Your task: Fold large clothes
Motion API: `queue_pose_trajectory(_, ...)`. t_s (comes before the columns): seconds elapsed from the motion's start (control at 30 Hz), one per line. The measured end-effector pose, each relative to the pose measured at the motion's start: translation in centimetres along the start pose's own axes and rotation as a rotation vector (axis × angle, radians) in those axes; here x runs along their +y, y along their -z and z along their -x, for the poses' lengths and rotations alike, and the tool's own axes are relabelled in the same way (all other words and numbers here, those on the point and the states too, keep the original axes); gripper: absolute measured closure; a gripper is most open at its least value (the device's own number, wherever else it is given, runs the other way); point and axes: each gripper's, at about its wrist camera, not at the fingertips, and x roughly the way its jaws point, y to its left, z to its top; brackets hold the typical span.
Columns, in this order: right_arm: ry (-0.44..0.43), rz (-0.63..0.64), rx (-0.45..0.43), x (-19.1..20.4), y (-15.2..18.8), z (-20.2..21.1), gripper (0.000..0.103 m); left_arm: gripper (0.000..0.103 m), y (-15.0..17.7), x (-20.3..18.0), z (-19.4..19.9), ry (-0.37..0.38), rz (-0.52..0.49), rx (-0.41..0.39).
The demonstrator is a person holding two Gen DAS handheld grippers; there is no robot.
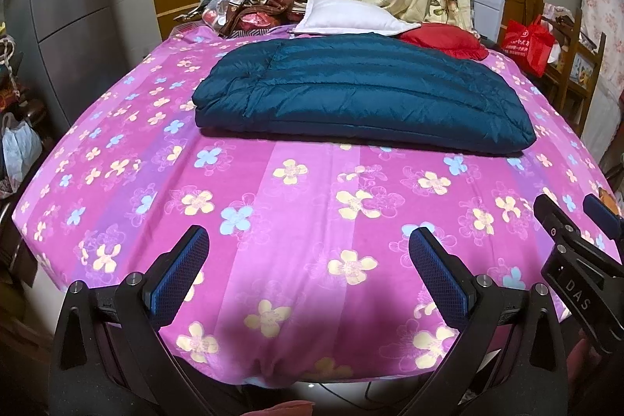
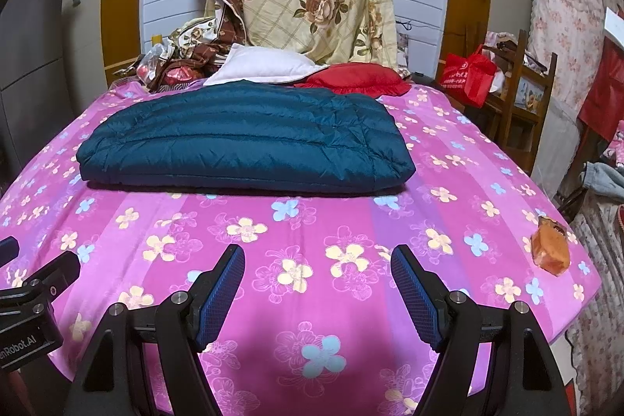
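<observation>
folded teal down jacket [image 1: 362,92] lies flat mid-bed on pink floral sheet [image 1: 312,205], just before white pillow [image 1: 351,14] and red cushion [image 1: 444,41]. left gripper [image 1: 308,260] and right gripper [image 2: 318,275] hover over near bed edge, jaws apart, holding nothing, well clear of jacket.

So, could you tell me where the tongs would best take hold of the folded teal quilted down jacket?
Probably at the thick layered edge of the folded teal quilted down jacket facing the cameras, approached low from the near side: the stacked layers there form a graspable lip, while the top is broad and flat.
</observation>
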Motion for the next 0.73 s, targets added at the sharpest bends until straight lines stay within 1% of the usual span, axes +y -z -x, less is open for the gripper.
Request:
queue_pose_trajectory(0.27,-0.017,0.018,-0.017,0.5,0.1,0.2,0.028,0.001,0.1,-0.2,0.0,0.002,0.0,0.0)
queue_pose_trajectory(0.5,-0.022,0.013,-0.009,0.6,0.2,0.1,0.028,0.001,0.2,-0.4,0.0,0.001,-0.001,0.004)
queue_pose_trajectory(0.67,-0.034,0.03,-0.021,1.0,0.2,0.3,0.028,0.001,0.4,-0.7,-0.2,0.01,-0.002,0.005)
queue_pose_trajectory(0.73,-0.042,0.038,-0.013,1.2,0.2,0.0,0.027,0.001,0.4,-0.7,-0.3,0.01,0.002,0.007)
